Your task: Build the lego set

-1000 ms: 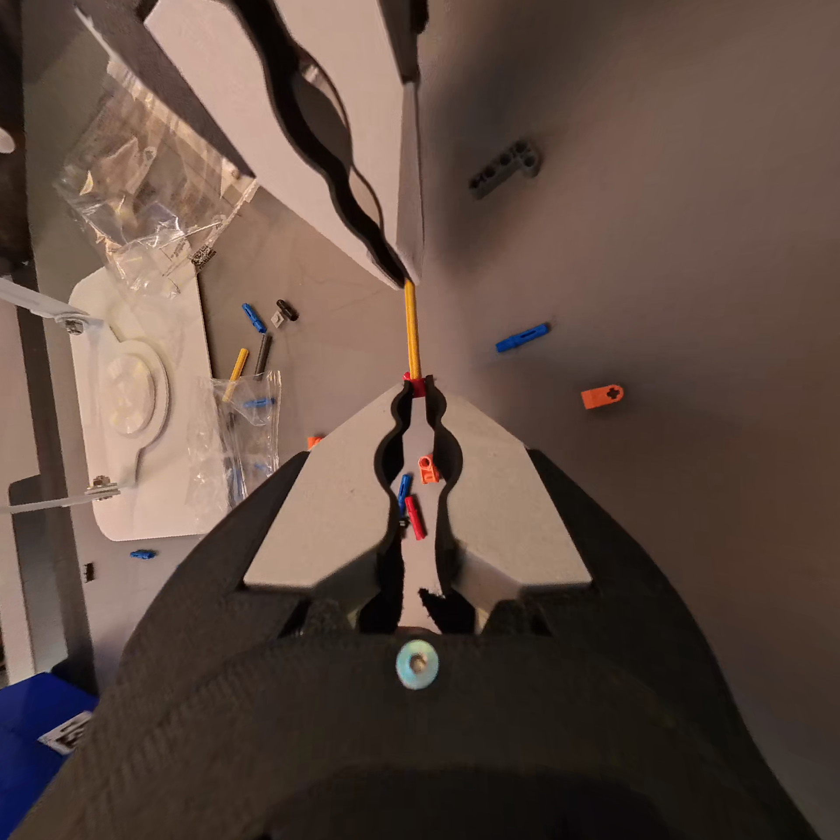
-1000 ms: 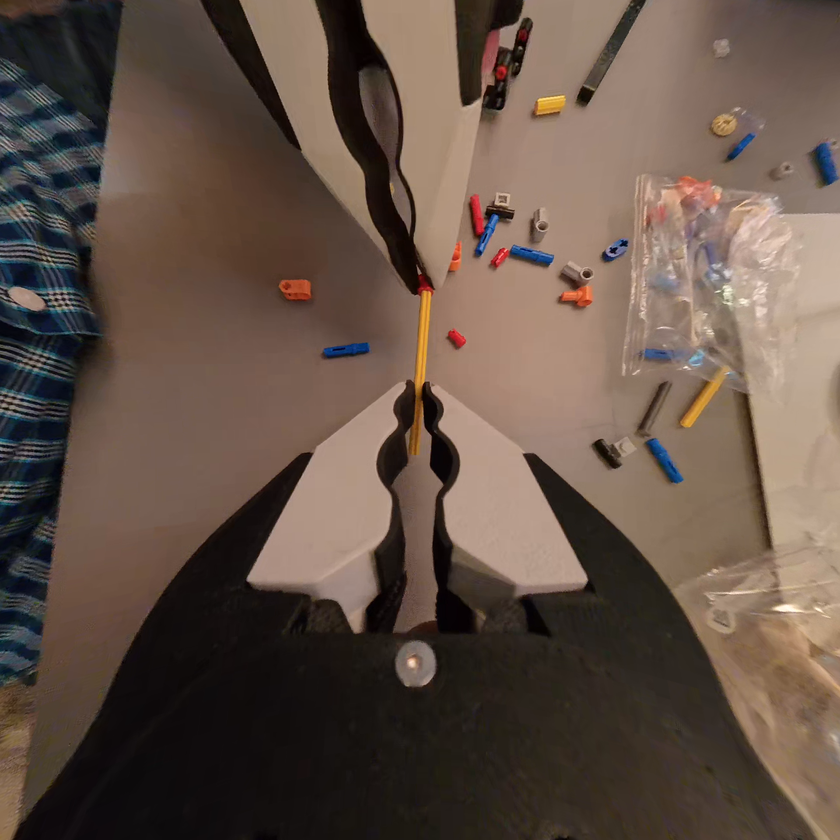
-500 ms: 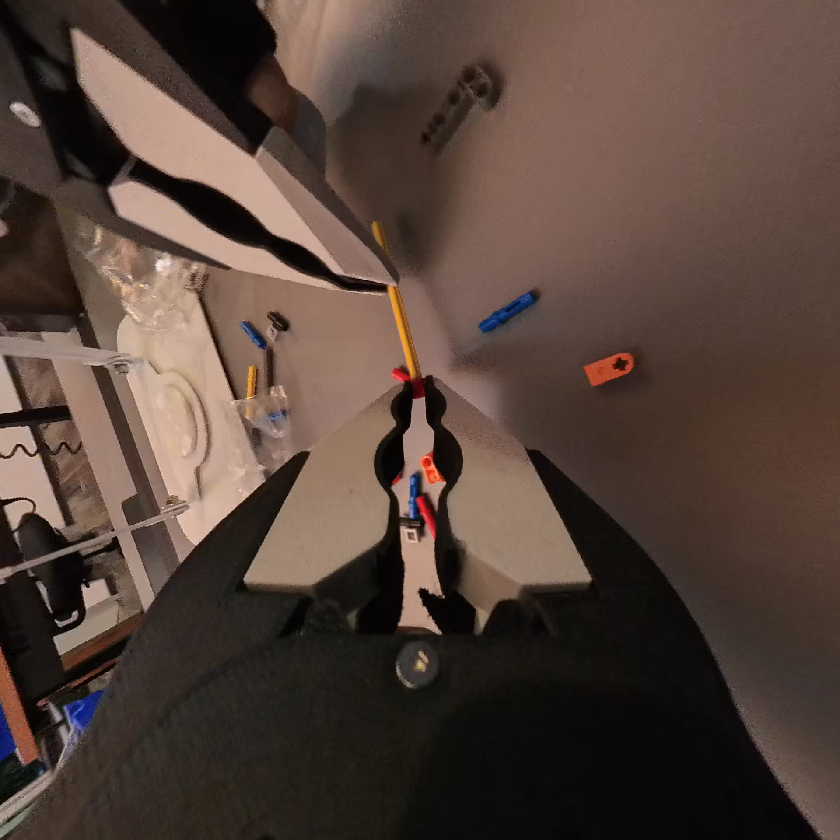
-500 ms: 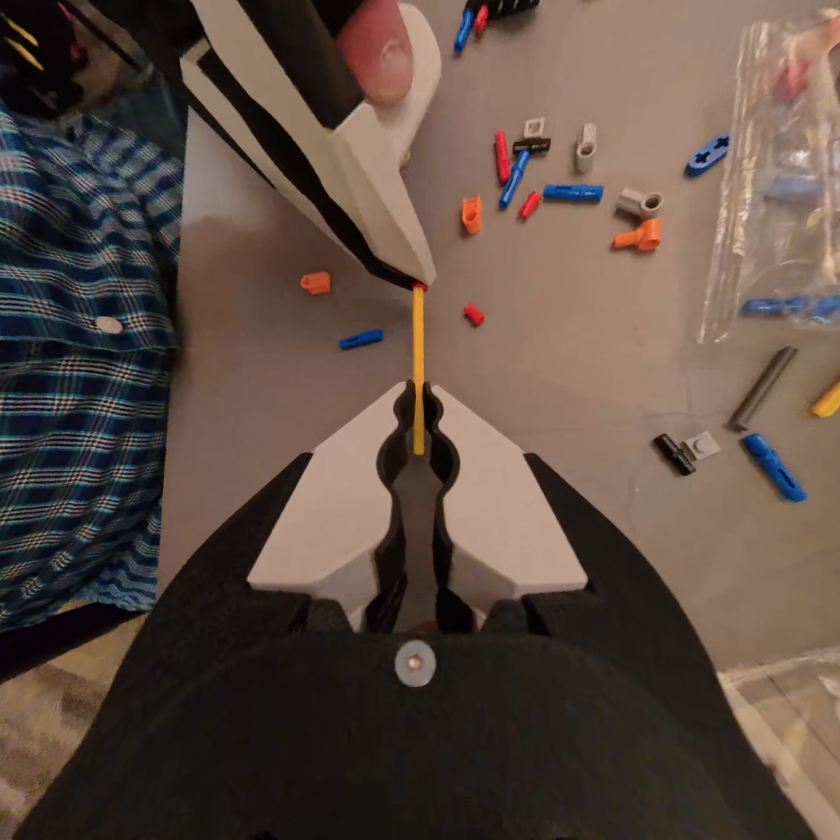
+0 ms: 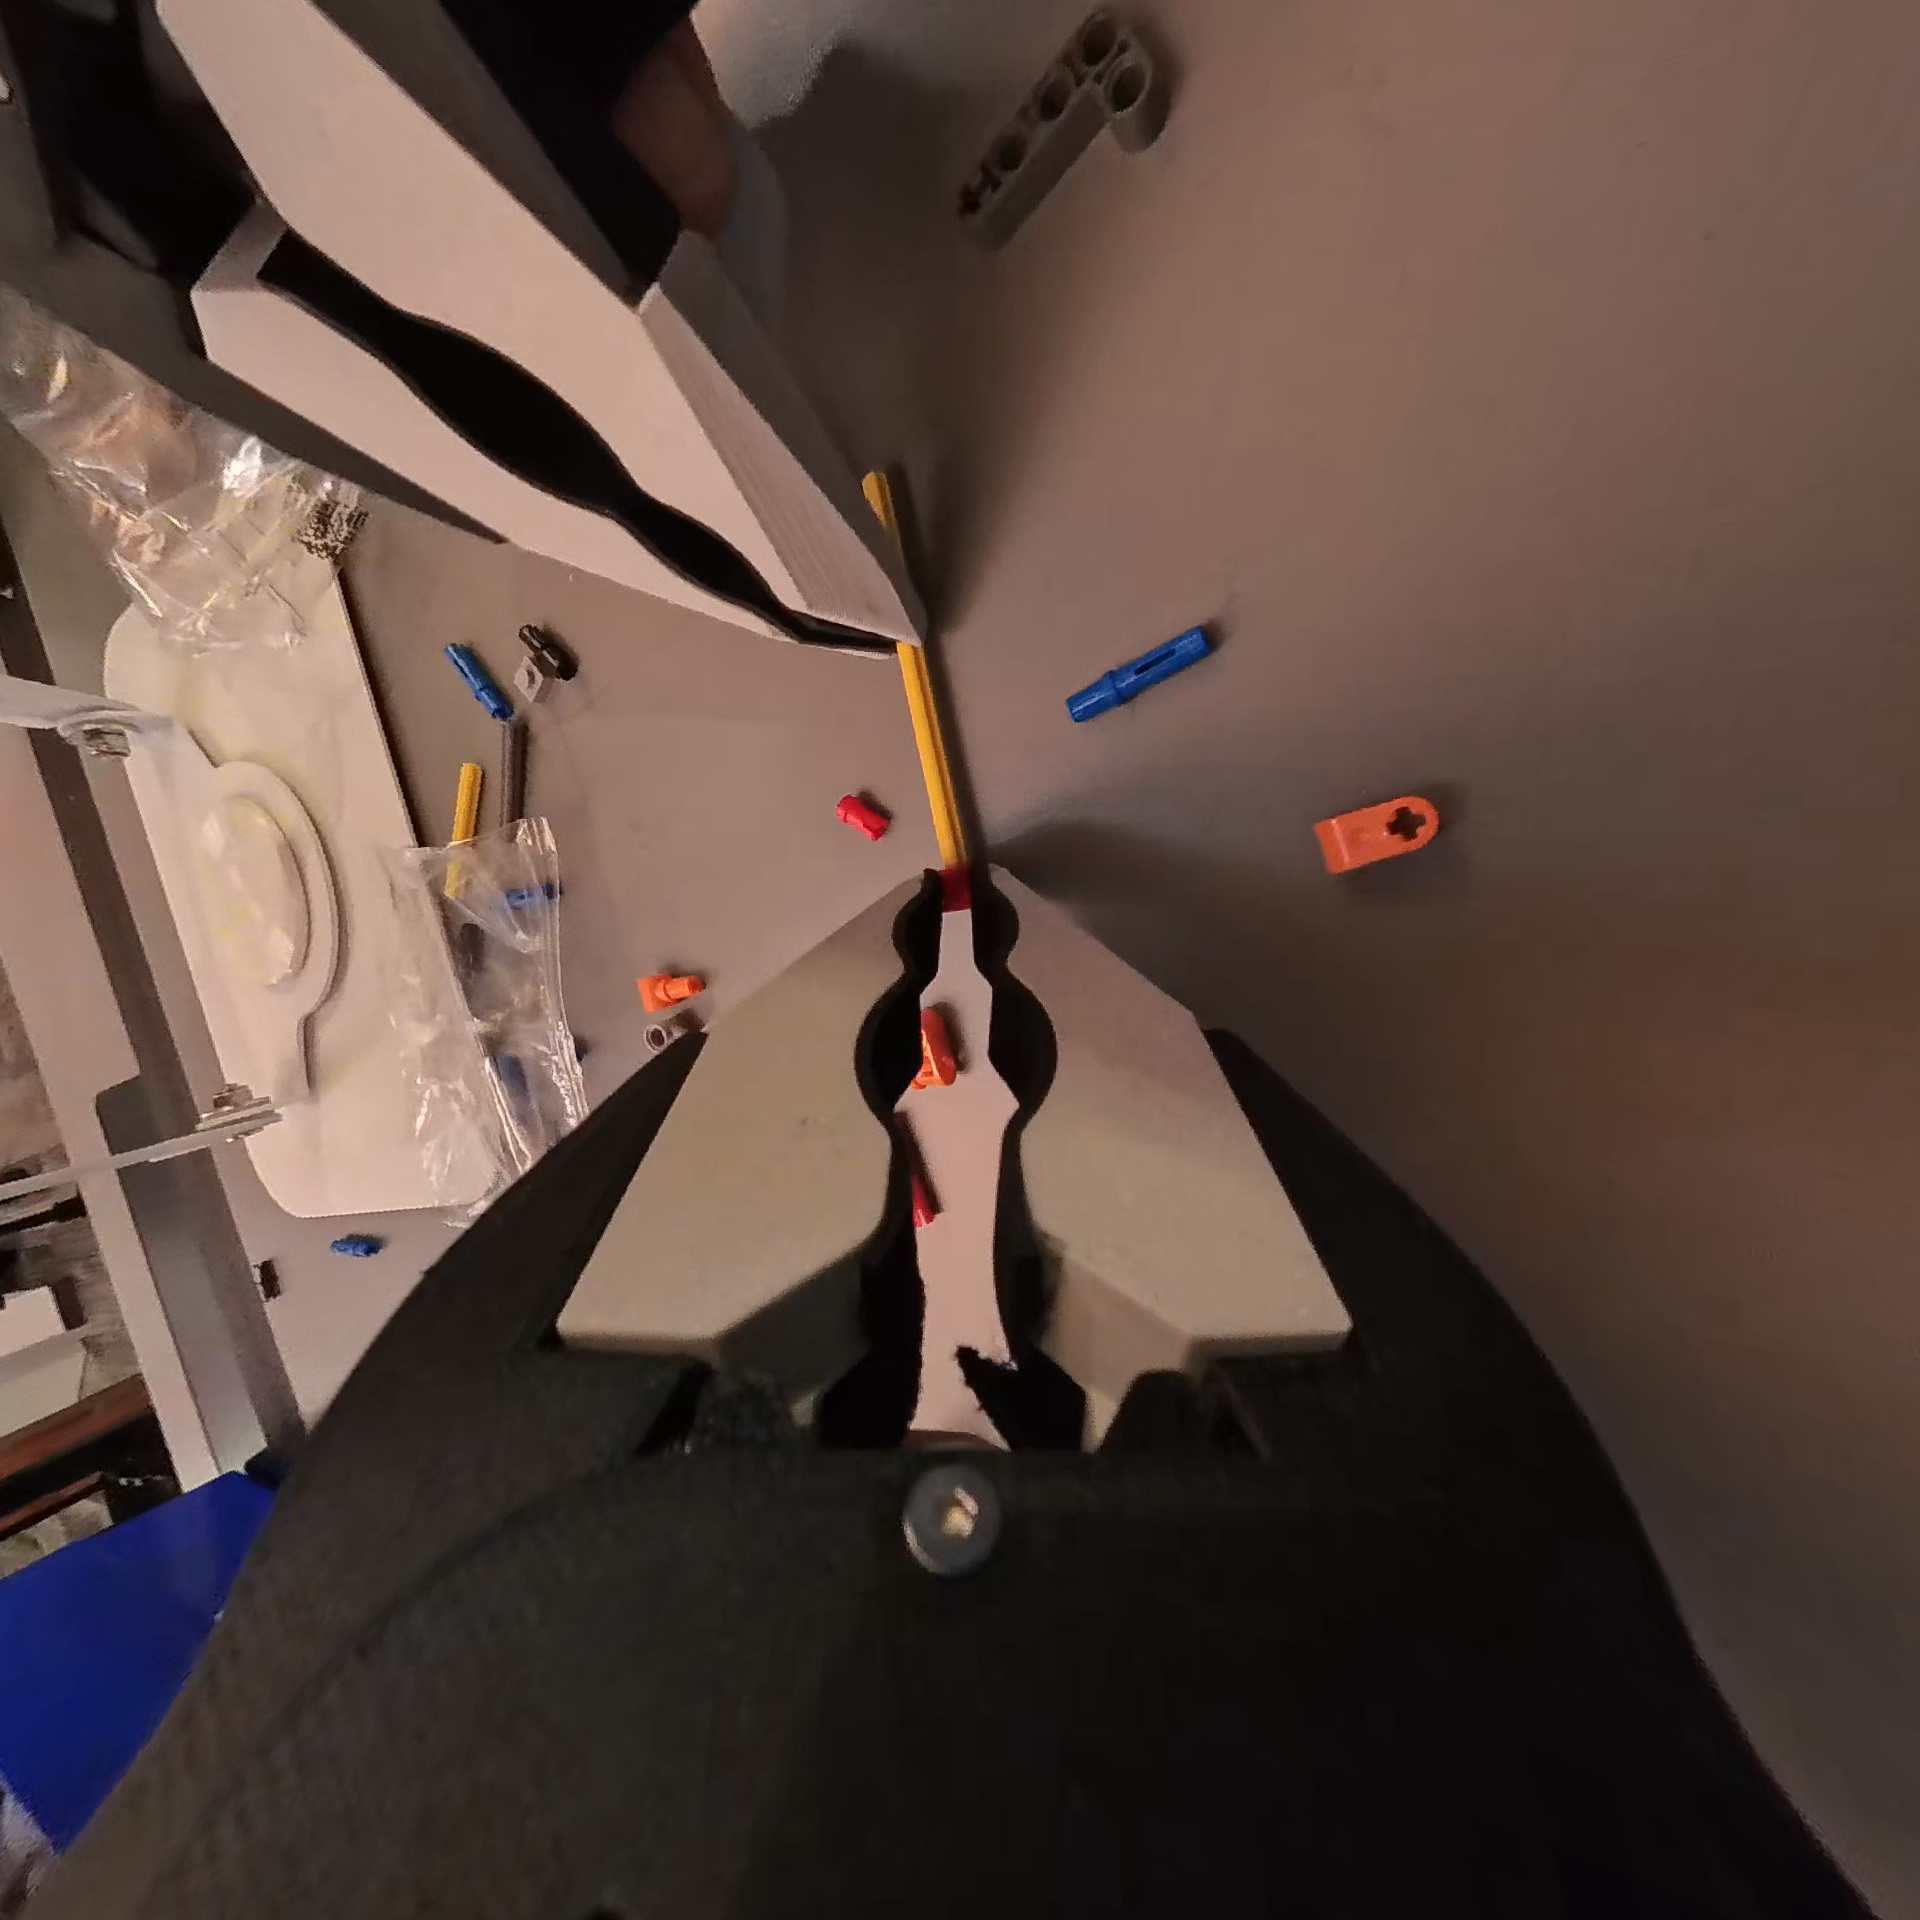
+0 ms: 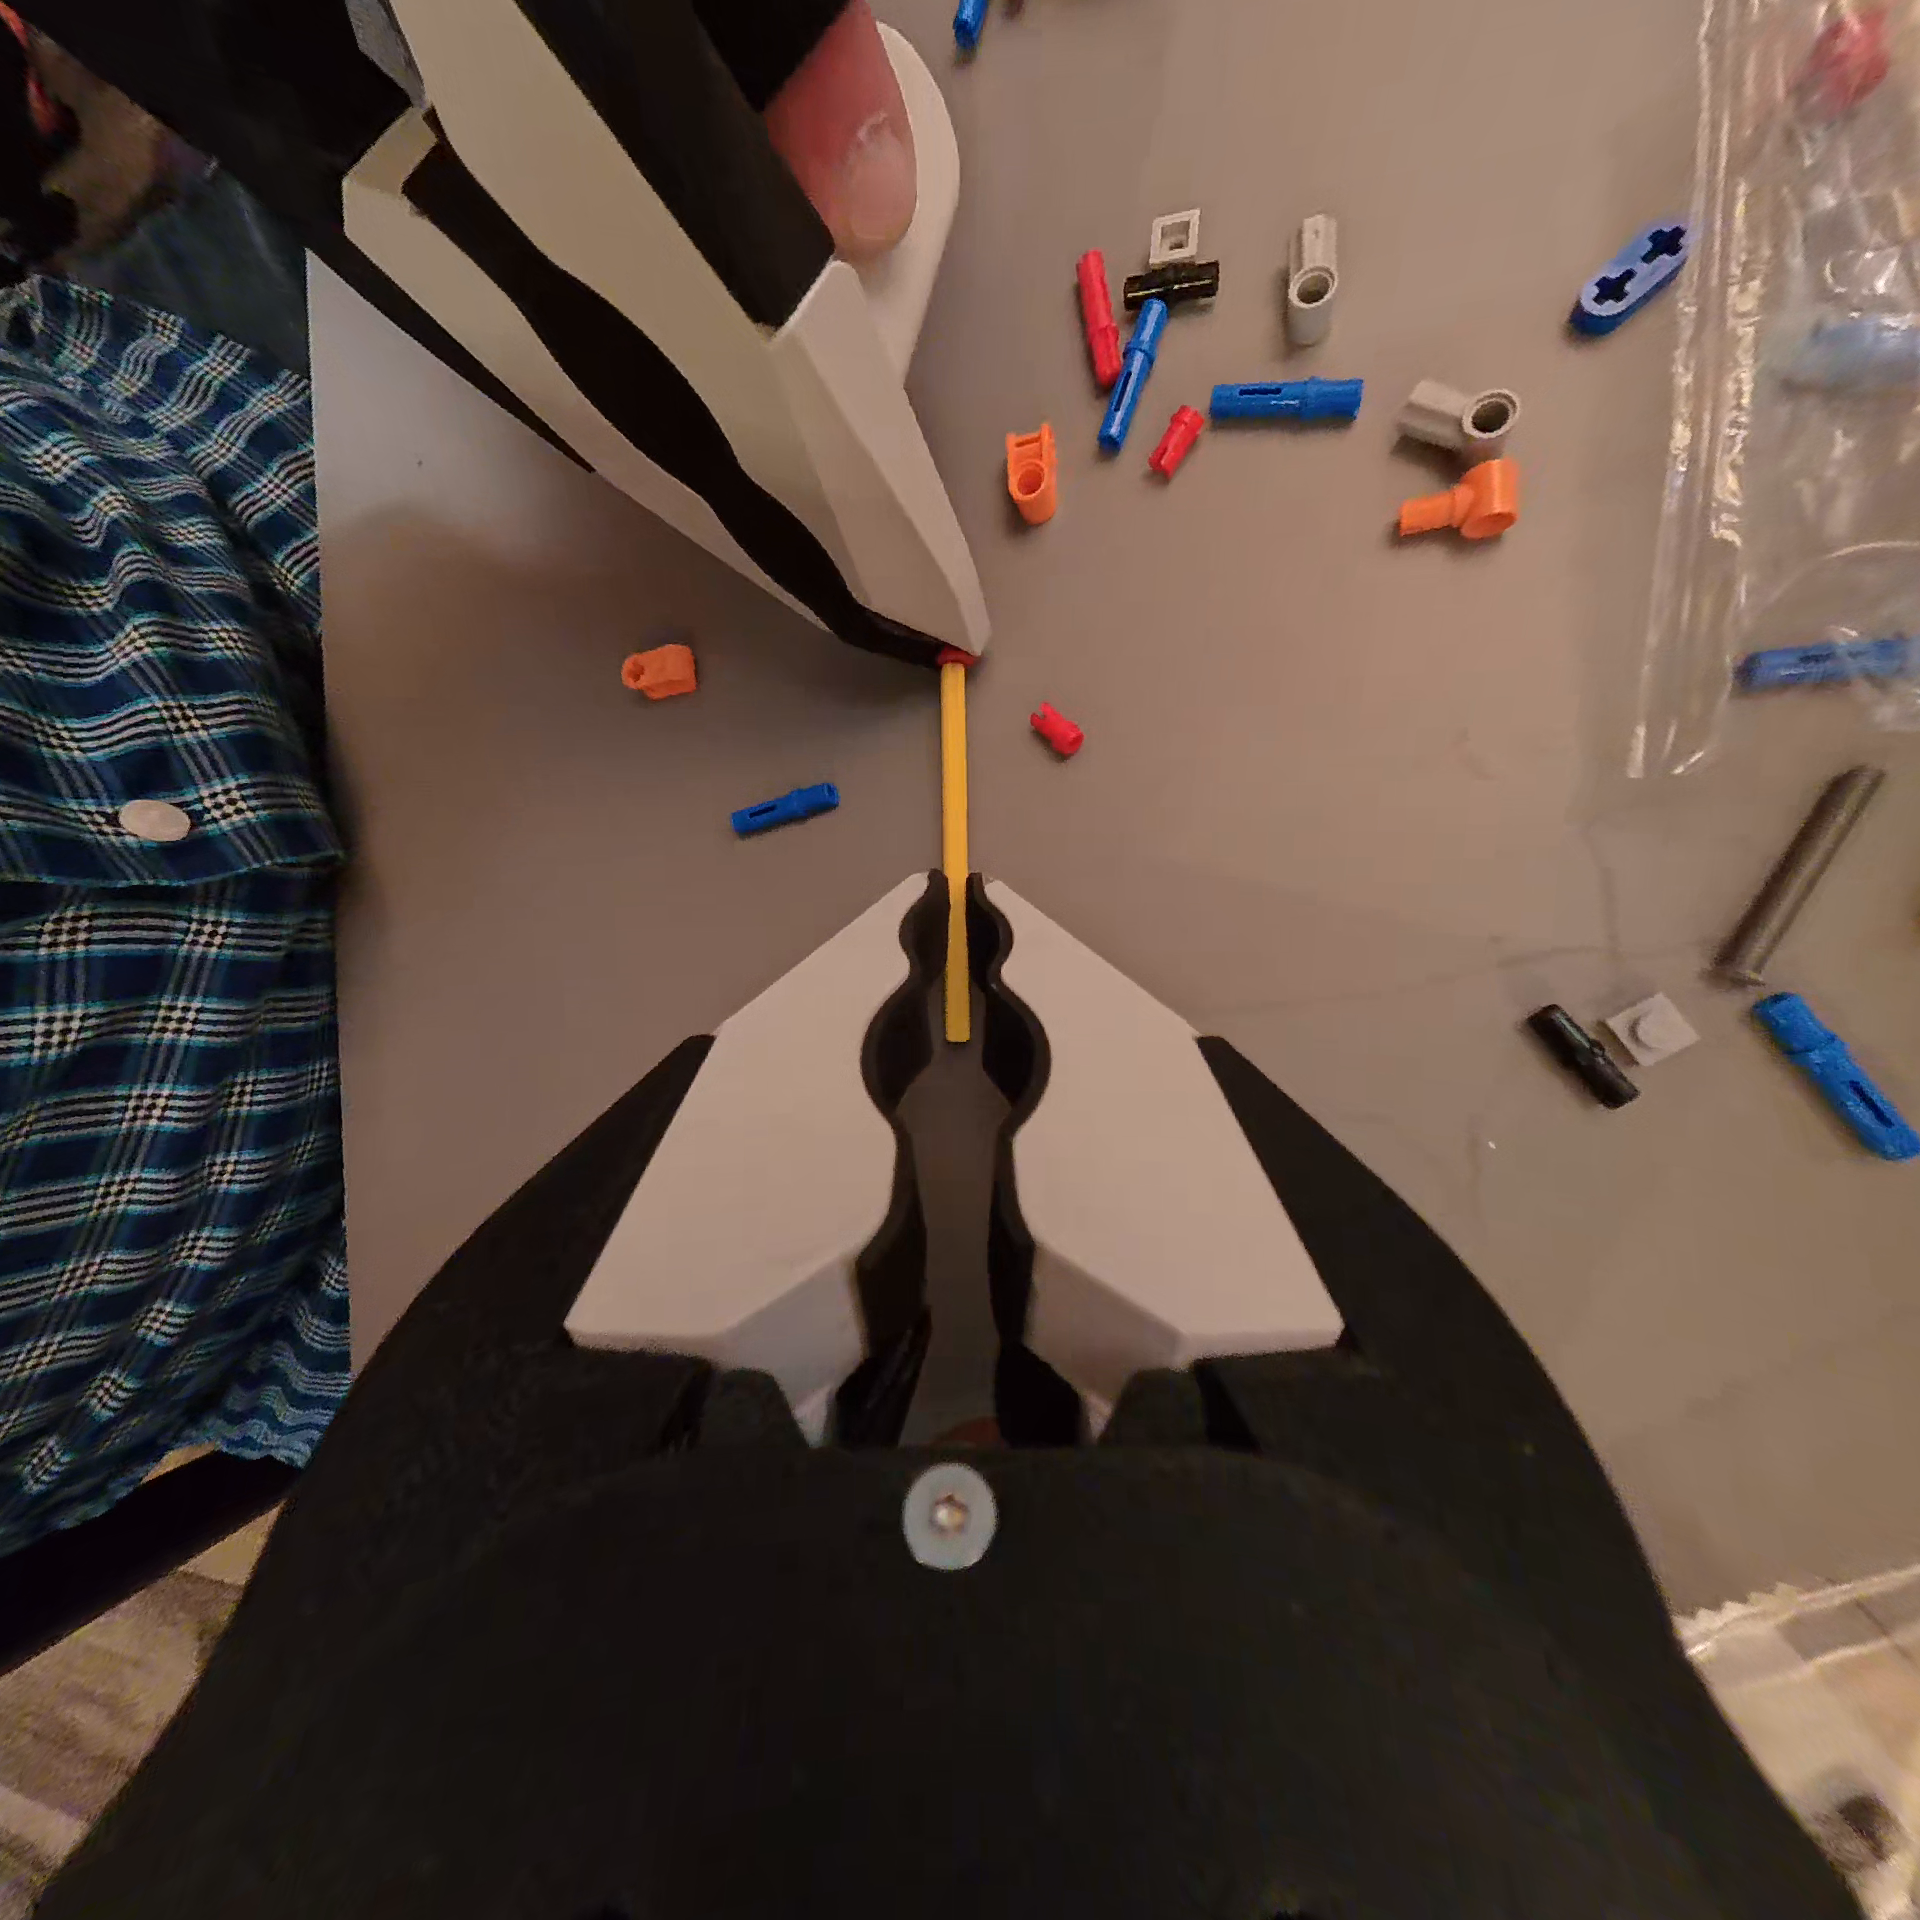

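While its pale, smooth-faced fingers with wavy black inner pads pinch together, the right gripper (image 6: 951,883) clamps a thin, straight yellow axle (image 6: 954,769) near its tips, the rod's near end lying back in the scalloped gap. At the axle's far end sits a small red bush (image 5: 956,889), nipped between the tips of the left gripper (image 5: 957,883), whose jaws are closed down narrow on it. So the axle spans the air between both claws, above the matte grey table (image 6: 1299,831).

Loose plastic parts lie scattered below: a ribbed blue pin (image 6: 784,808), a stubby red pin (image 6: 1057,726), a rounded orange connector (image 6: 658,670), a flat orange piece with a cross-shaped hole (image 5: 1377,834), and a grey angled beam with round holes (image 5: 1060,114). A crinkled clear bag (image 6: 1808,395) holds more pieces at the table's right. A plaid sleeve (image 6: 156,779) shows beside the table's edge.
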